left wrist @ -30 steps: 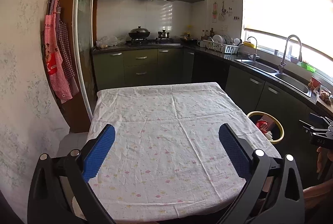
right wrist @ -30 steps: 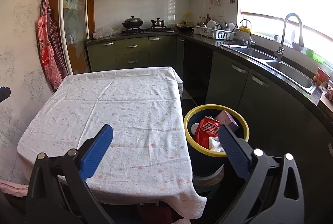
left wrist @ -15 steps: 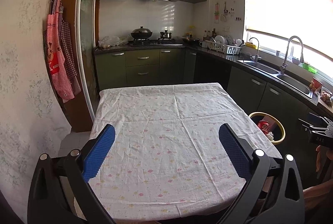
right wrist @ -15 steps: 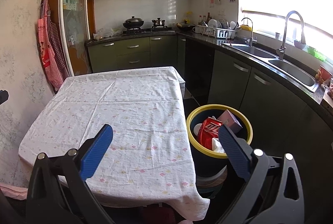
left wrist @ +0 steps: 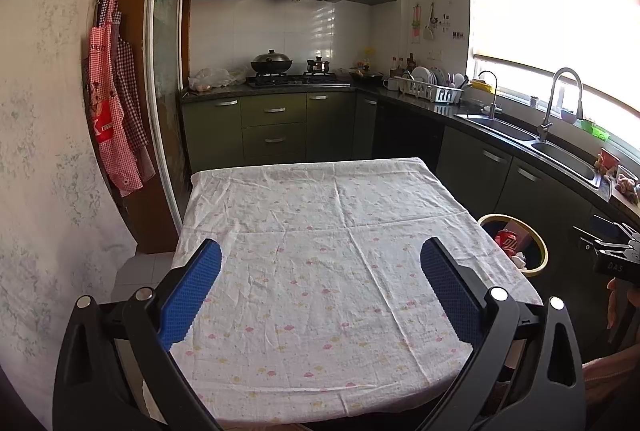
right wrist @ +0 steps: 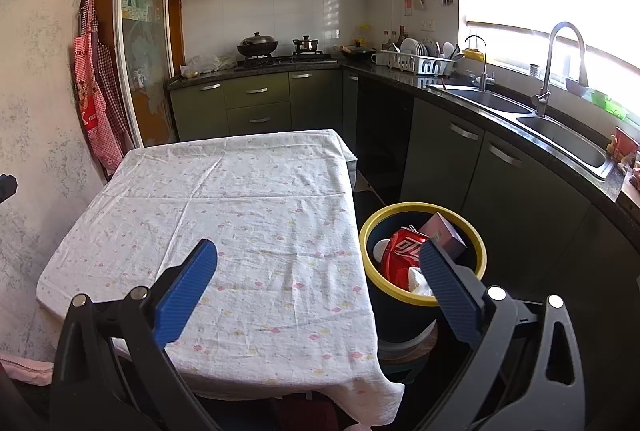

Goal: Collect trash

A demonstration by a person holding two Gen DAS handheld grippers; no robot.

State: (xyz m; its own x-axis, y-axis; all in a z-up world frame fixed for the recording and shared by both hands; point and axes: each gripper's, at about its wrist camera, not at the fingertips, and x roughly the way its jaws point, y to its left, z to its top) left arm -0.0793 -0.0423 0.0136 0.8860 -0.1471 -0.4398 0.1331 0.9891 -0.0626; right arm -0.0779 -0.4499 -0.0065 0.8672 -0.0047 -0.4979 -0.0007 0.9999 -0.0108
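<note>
Both tongs, left [left wrist: 320, 287] and right [right wrist: 318, 283], stand wide open and empty, drawn slightly back from a second ago. The tablecloth [right wrist: 240, 215] carries nothing. The trash, red can [right wrist: 402, 251] included, sits in the bin [right wrist: 478, 259]; collection appears complete.
</note>
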